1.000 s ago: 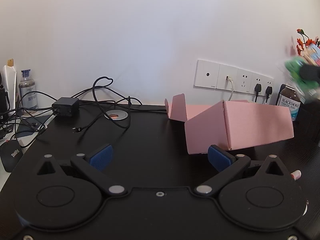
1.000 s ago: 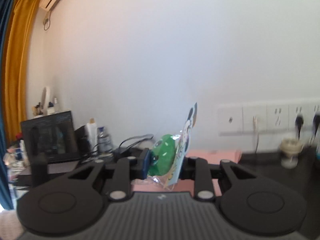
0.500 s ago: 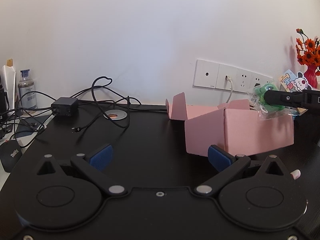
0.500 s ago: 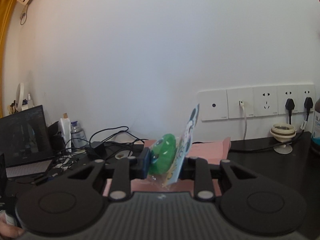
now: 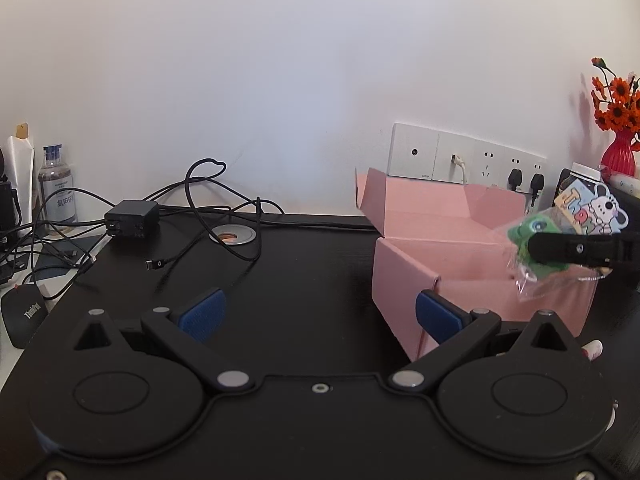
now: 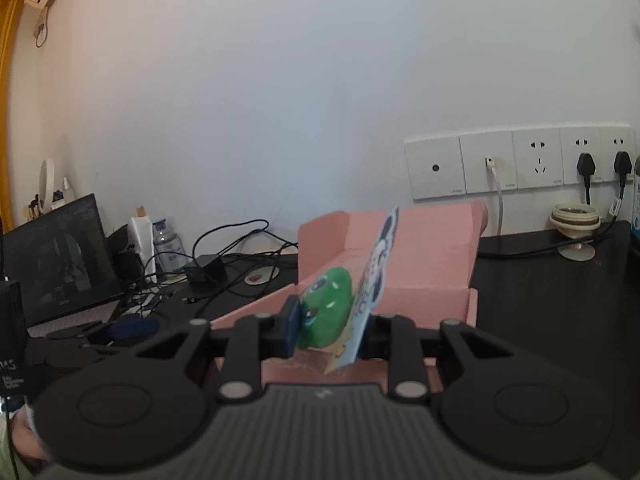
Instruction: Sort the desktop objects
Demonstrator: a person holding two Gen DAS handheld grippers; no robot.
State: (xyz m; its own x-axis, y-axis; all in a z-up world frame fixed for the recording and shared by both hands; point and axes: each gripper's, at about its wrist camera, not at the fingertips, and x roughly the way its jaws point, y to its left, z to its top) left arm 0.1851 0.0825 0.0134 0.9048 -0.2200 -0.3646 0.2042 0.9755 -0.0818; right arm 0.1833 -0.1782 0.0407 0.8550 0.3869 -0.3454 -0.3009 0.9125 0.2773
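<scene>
An open pink cardboard box stands on the black desk. My right gripper is shut on a green frog toy in a clear packet with a cartoon card. In the left wrist view that toy packet hangs over the box's right end, with one right finger reaching in from the right edge. My left gripper stands open low over the desk in front of the box, nothing between its blue pads, and its right pad lies close to the box's front corner.
A charger with tangled cables lies at the back left near a bottle. Wall sockets sit behind the box. A red vase of orange flowers stands at the right. A laptop shows at the left in the right wrist view.
The right gripper with the frog packet came down and leftward, from above the box's right side to low over the open box. The left gripper stayed still.
</scene>
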